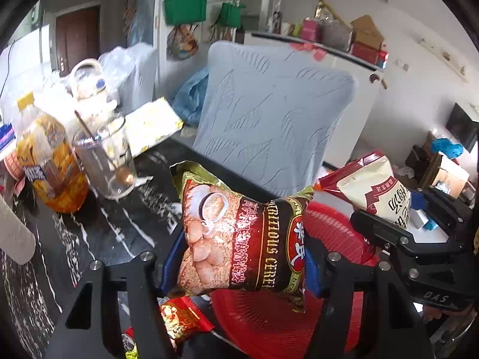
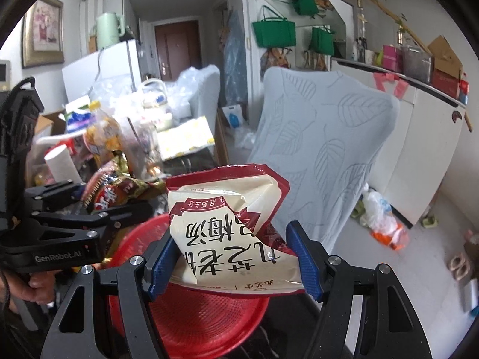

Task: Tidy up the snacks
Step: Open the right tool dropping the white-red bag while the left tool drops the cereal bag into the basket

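My left gripper (image 1: 239, 266) is shut on a brown and red cereal bag (image 1: 239, 239), held above a red plastic basket (image 1: 329, 227). My right gripper (image 2: 233, 263) is shut on a cream and red snack bag (image 2: 227, 227), its blue pads pressing both sides, also above the red basket (image 2: 209, 314). In the left wrist view the right gripper (image 1: 413, 239) appears at the right with its cream bag (image 1: 377, 188). The right wrist view shows the left gripper (image 2: 74, 224) at the left with the cereal bag (image 2: 119, 191). A small red snack packet (image 1: 182, 317) lies on the table beside the basket.
The dark marbled table (image 1: 104, 224) carries an orange drink bottle (image 1: 51, 164), a glass with a spoon (image 1: 104, 161), a white roll (image 2: 61, 164) and more clutter at the left. A chair with a pale blue cover (image 1: 269, 119) stands behind the table.
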The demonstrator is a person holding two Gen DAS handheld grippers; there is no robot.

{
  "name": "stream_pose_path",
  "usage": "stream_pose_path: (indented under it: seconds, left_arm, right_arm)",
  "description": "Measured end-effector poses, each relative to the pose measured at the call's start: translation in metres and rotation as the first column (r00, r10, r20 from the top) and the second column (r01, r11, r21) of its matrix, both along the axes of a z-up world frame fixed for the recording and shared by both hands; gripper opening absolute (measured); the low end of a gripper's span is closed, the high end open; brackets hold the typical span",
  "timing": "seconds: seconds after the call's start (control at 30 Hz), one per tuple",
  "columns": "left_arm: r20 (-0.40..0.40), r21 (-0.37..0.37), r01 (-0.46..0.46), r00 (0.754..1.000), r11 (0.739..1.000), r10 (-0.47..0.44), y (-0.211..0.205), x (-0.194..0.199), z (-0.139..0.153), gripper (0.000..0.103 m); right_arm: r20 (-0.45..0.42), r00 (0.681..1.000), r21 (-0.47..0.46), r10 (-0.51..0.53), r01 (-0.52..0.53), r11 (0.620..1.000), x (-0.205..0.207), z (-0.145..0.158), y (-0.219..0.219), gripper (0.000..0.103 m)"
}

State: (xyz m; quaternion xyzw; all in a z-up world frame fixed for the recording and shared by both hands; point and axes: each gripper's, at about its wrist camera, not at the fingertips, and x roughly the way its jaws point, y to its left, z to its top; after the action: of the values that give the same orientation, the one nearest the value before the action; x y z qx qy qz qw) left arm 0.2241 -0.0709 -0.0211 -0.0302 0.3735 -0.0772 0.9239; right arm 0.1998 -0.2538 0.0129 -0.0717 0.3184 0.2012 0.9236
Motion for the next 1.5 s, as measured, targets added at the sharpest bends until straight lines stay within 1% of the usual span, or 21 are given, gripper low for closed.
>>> stream_pose_path:
  seconds: [0.07, 0.23, 0.37, 0.4, 0.47, 0.57, 0.63, 0.73, 0.87, 0.93, 0.97, 1.03, 1.1, 1.23, 1.33, 1.5]
  left_arm:
    - [-0.025, 0.004, -0.001, 1.000, 1.000, 0.002, 0.001, 0.004, -0.007, 0.064]
    - [-0.055, 0.026, 0.005, 0.998, 1.000, -0.004, -0.005, 0.008, -0.016, 0.064]
    - [-0.083, 0.057, -0.002, 0.997, 0.998, 0.007, -0.009, 0.011, -0.022, 0.064]
    - [-0.086, 0.065, -0.003, 0.996, 0.998, 0.009, -0.010, 0.012, -0.023, 0.064]
    - [-0.086, 0.081, -0.001, 0.996, 0.997, 0.008, -0.012, 0.011, -0.023, 0.064]
    - [-0.090, 0.088, 0.006, 0.996, 0.996, 0.001, -0.015, 0.011, -0.023, 0.064]
    - [-0.098, 0.083, 0.011, 0.995, 0.996, -0.003, -0.015, 0.012, -0.023, 0.064]
    - [-0.109, 0.098, 0.006, 0.994, 0.995, 0.005, -0.016, 0.013, -0.025, 0.065]
    - [-0.106, 0.120, 0.016, 0.994, 0.993, -0.003, -0.021, 0.013, -0.025, 0.066]
    - [-0.100, 0.104, 0.015, 0.995, 0.994, -0.004, -0.021, 0.012, -0.025, 0.066]
    - [-0.111, 0.103, 0.027, 0.994, 0.994, -0.016, -0.023, 0.013, -0.026, 0.066]
    - [-0.125, 0.110, 0.034, 0.992, 0.993, -0.020, -0.025, 0.015, -0.028, 0.071]
    - [-0.125, 0.106, 0.044, 0.992, 0.993, -0.031, -0.027, 0.015, -0.030, 0.078]
    - [-0.125, 0.156, 0.033, 0.992, 0.987, -0.013, -0.032, 0.018, -0.032, 0.079]
    - [-0.134, 0.148, 0.036, 0.991, 0.988, -0.016, -0.031, 0.017, -0.032, 0.079]
    - [-0.098, 0.126, 0.023, 0.995, 0.992, -0.011, -0.028, 0.009, -0.017, 0.079]
  right_arm:
    - [-0.003, 1.000, -0.038, -0.019, 0.019, 0.999, 0.004, -0.007, 0.004, 0.070]
    - [-0.049, 0.999, -0.050, -0.009, 0.006, 0.999, 0.010, -0.023, 0.007, 0.071]
    - [-0.055, 0.998, -0.097, -0.015, 0.009, 0.995, 0.010, -0.033, 0.011, 0.072]
    - [-0.062, 0.998, -0.106, -0.016, 0.010, 0.994, 0.011, -0.036, 0.011, 0.073]
    - [-0.074, 0.997, -0.122, -0.007, -0.002, 0.993, 0.012, -0.040, 0.014, 0.079]
    - [-0.066, 0.998, -0.140, -0.004, -0.006, 0.990, 0.009, -0.037, 0.017, 0.084]
    - [-0.075, 0.997, -0.137, -0.007, -0.003, 0.991, 0.007, -0.035, 0.017, 0.091]
    - [-0.064, 0.998, -0.129, -0.016, 0.008, 0.992, 0.002, -0.032, 0.015, 0.095]
    - [-0.055, 0.997, -0.122, -0.047, 0.040, 0.992, -0.002, -0.026, 0.008, 0.095]
    - [-0.060, 0.996, -0.107, -0.064, 0.057, 0.993, -0.003, -0.023, 0.003, 0.095]
    - [-0.061, 0.996, -0.101, -0.070, 0.063, 0.993, -0.003, -0.021, 0.001, 0.095]
    - [-0.057, 0.995, -0.092, -0.083, 0.078, 0.993, -0.004, -0.018, -0.002, 0.095]
    - [-0.053, 0.994, -0.089, -0.097, 0.092, 0.992, -0.005, -0.016, -0.005, 0.095]
    - [-0.064, 0.992, -0.091, -0.111, 0.105, 0.990, -0.007, -0.015, -0.008, 0.095]
    - [-0.065, 0.989, -0.091, -0.133, 0.127, 0.988, -0.008, -0.014, -0.010, 0.095]
    - [-0.097, 0.986, -0.058, -0.135, 0.130, 0.990, -0.011, -0.010, -0.012, 0.095]
